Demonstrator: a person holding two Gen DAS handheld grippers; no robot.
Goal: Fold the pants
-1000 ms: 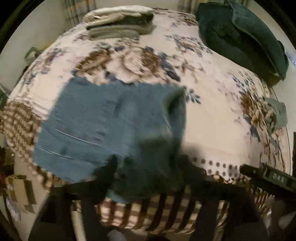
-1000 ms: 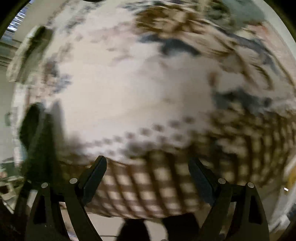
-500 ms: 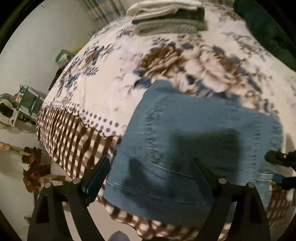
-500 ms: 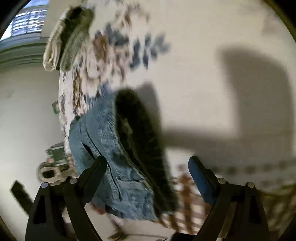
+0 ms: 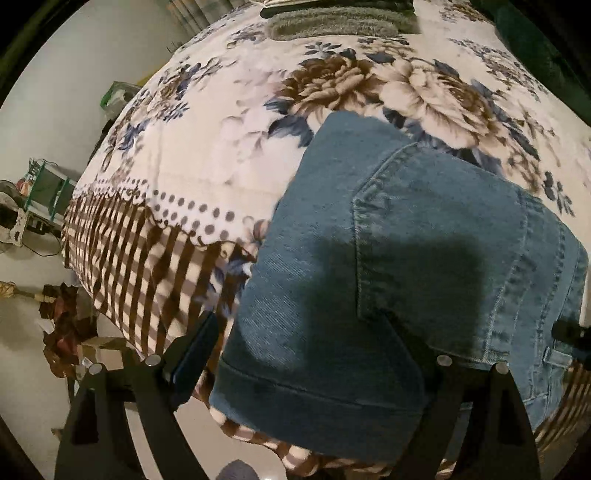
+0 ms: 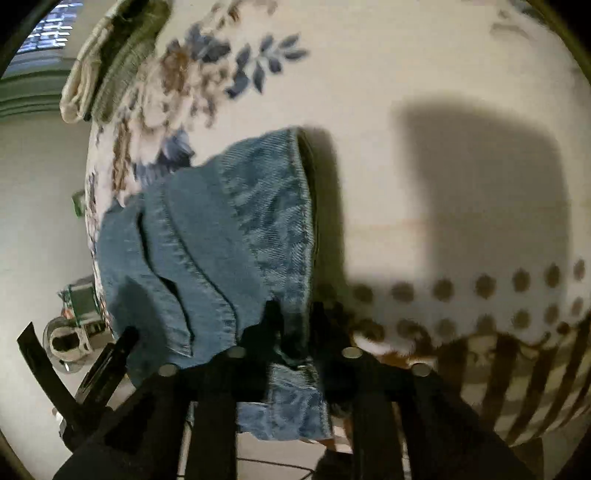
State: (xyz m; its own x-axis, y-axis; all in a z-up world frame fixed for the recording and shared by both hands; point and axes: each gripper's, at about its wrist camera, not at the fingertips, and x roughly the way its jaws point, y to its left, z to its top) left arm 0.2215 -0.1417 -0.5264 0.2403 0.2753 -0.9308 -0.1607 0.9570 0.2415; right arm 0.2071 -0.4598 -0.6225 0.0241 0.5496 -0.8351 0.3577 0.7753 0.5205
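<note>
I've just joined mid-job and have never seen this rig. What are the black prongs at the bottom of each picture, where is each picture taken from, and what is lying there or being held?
There is no robot arm. A person holds a two-finger gripper in each hand, and a fisheye camera on each looks forward along its fingers. The black prongs are those fingers.

The left wrist view shows the left gripper with its jaws wide apart over the jeans; one finger lies beside the denim, the other over it, and nothing is gripped.

The right wrist view shows the right gripper with its jaws closing on a seamed edge of the jeans, with denim between them.

The jeans lie near the edge of a bed with a floral blanket. At the far side sits a pile of folded clothes.
</note>
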